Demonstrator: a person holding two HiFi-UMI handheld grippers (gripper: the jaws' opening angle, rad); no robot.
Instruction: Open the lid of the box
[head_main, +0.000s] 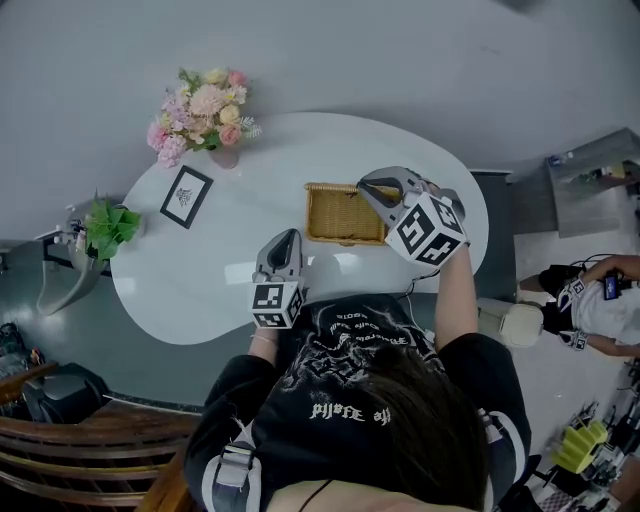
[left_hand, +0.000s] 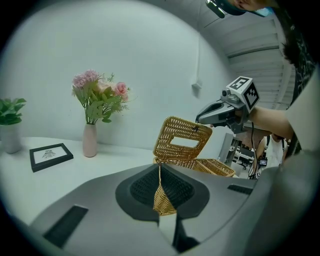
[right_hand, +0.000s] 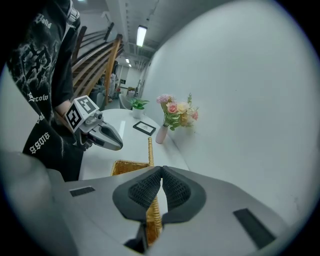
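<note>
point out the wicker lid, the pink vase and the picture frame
wicker lid (left_hand: 177, 127), left gripper view, upper woven panel
pink vase (left_hand: 90, 142), left gripper view, middle of its body
picture frame (left_hand: 50, 155), left gripper view, centre of the print

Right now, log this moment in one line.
lid: raised, near upright | right gripper: shut on lid edge | left gripper: shut on box corner | step: lid open, not released
</note>
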